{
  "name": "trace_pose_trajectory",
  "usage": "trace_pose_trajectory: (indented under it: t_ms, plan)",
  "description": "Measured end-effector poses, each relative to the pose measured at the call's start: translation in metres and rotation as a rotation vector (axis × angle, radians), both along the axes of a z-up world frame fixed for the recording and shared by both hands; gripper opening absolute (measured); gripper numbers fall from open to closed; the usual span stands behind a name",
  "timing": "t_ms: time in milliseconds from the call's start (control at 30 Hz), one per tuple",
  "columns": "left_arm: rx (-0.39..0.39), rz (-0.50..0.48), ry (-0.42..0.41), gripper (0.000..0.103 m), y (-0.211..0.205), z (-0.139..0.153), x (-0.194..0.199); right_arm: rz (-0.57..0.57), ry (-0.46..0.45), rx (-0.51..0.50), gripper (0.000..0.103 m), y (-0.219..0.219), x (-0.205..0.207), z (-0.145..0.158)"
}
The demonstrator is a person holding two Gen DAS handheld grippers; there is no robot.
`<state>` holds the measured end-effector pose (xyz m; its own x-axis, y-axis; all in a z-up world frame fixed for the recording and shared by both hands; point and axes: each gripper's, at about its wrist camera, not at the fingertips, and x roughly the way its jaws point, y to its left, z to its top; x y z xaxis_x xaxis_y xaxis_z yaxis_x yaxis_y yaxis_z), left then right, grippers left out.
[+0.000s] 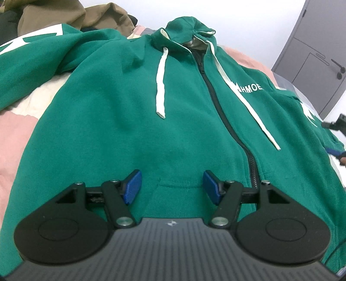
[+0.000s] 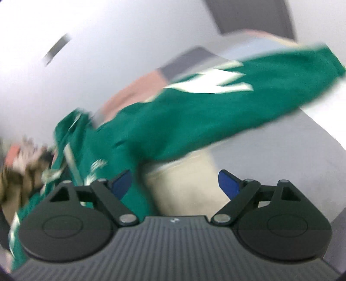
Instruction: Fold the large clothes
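A green zip hoodie [image 1: 121, 112] with white drawstrings and white chest lettering lies front-up on the bed, hood at the far end. My left gripper [image 1: 172, 187] hangs over its lower front by the pocket, open, blue pads apart and nothing between them. The right wrist view is blurred by motion. It shows the hoodie's sleeve [image 2: 216, 112] with a white mark stretching out to the right. My right gripper [image 2: 175, 184] stands open wide near the hoodie's side edge, over cream bedding, holding nothing. The right gripper [image 1: 337, 123] also shows at the far right edge of the left wrist view.
The bedding [image 1: 15, 134] is patched pink, cream and grey. A heap of brown clothes [image 1: 71, 15] lies at the far left behind the hoodie. A grey door [image 1: 313, 62] with a black handle stands at the right, beyond a white wall.
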<state>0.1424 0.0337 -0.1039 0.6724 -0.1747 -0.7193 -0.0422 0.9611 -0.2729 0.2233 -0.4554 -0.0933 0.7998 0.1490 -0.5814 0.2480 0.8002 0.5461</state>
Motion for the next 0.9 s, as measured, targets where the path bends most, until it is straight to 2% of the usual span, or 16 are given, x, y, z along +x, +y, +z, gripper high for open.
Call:
trace_pose_trajectory:
  t_ms: [67, 133, 267, 367, 467, 500, 533, 633, 667, 700, 800, 900]
  plan:
    - [-0.005, 0.004, -0.005, 0.068, 0.000, 0.000, -0.001, -0.065, 0.026, 0.123, 0.088, -0.032, 0.000, -0.020]
    - [-0.008, 0.010, -0.010, 0.068, -0.001, -0.001, -0.001, -0.131, 0.031, 0.183, 0.088, -0.055, 0.002, -0.037]
    - [0.019, 0.014, -0.022, 0.068, -0.005, -0.004, 0.003, -0.151, -0.094, 0.297, 0.088, -0.091, 0.009, -0.059]
    - [0.028, 0.032, -0.036, 0.068, -0.007, -0.005, 0.005, -0.198, -0.175, 0.285, 0.088, -0.112, 0.020, -0.062]
    - [0.032, 0.051, -0.047, 0.068, -0.007, -0.005, 0.010, -0.267, -0.198, 0.244, 0.085, -0.134, 0.041, -0.066]
    - [0.034, 0.059, -0.050, 0.068, -0.008, -0.006, 0.011, -0.291, -0.210, 0.225, 0.078, -0.142, 0.047, -0.067]
    - [0.036, 0.064, -0.052, 0.068, -0.007, -0.006, 0.013, -0.314, -0.217, 0.207, 0.075, -0.150, 0.054, -0.066]
    - [0.056, 0.079, -0.061, 0.068, -0.010, -0.006, 0.017, -0.353, -0.225, 0.181, 0.047, -0.176, 0.074, -0.066]
    - [0.064, 0.082, -0.064, 0.068, -0.011, -0.006, 0.018, -0.363, -0.220, 0.158, 0.021, -0.184, 0.081, -0.065]
    - [0.074, 0.087, -0.068, 0.068, -0.012, -0.006, 0.020, -0.362, -0.223, 0.134, 0.014, -0.191, 0.087, -0.063]
    - [0.090, 0.107, -0.077, 0.068, -0.014, -0.006, 0.025, -0.328, -0.294, 0.050, 0.010, -0.211, 0.101, -0.052]
    - [0.091, 0.128, -0.085, 0.068, -0.014, -0.005, 0.032, -0.329, -0.308, 0.004, 0.010, -0.229, 0.114, -0.045]
